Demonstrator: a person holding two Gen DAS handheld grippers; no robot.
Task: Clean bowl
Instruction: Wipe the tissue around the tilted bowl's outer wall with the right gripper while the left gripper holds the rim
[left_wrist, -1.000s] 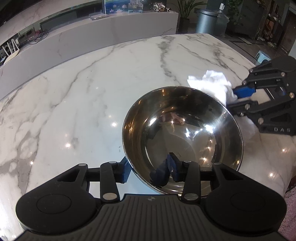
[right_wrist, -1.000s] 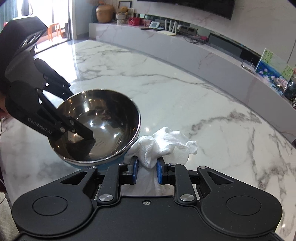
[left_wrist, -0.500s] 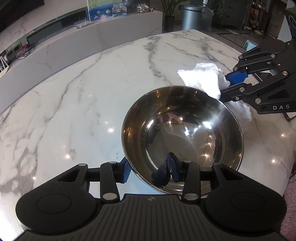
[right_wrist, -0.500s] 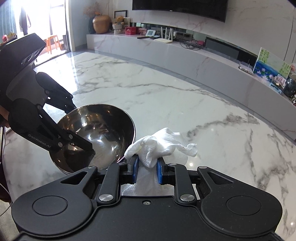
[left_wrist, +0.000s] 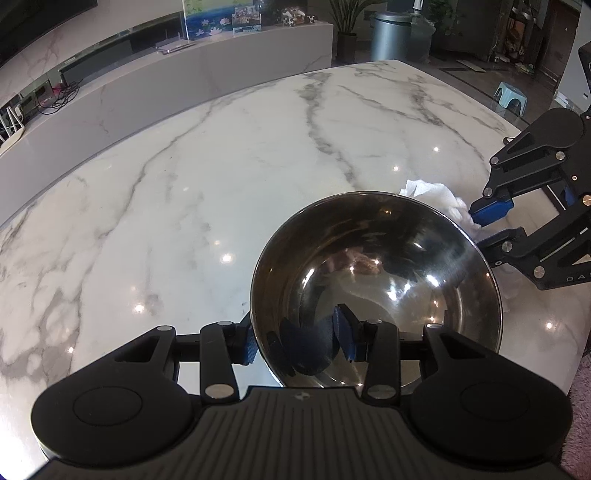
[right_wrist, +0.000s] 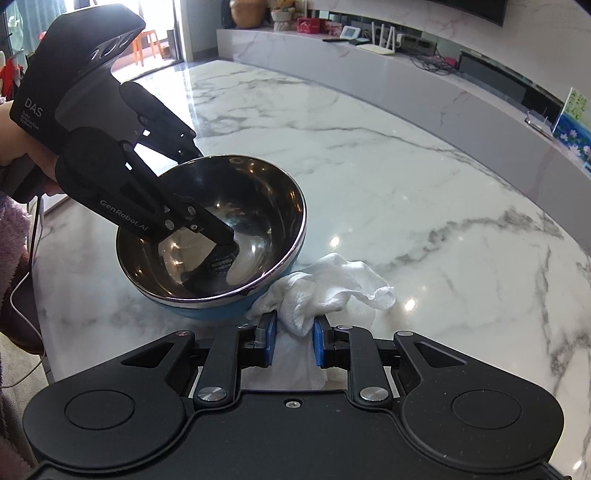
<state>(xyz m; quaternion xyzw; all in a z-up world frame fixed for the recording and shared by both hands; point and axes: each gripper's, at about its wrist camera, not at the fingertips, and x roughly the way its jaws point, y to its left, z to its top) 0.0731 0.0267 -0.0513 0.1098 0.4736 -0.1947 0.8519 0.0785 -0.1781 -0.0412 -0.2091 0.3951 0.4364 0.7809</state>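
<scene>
My left gripper (left_wrist: 301, 341) is clamped on the near wall of the bowl (left_wrist: 376, 284), one finger outside the rim and the other down inside. My right gripper (right_wrist: 291, 341) is pinched narrow on a bunched white cloth (right_wrist: 325, 291), which spills out ahead of its fingers and touches the bowl's blue outer side just to their left.

The bowl sits tilted on the marble table (right_wrist: 406, 177), its mouth turned toward my right tool. I judge it light and stiff: thin polished steel inside, a blue shell outside. That mirror finish will be slick, so the rim is the only sound hold. A pad on each side of the wall stops it sliding, but it can still pivot around that single pinch when I press on the far side. I would keep the left grip firm and push the cloth toward the held wall, not away from it.

The cloth is soft and limp, with no stiffness of its own. Only the wad right at my fingers will carry pressure; the loose corner just drags. It looks dry, though I cannot tell for sure. The inside looks unwiped as yet.
</scene>
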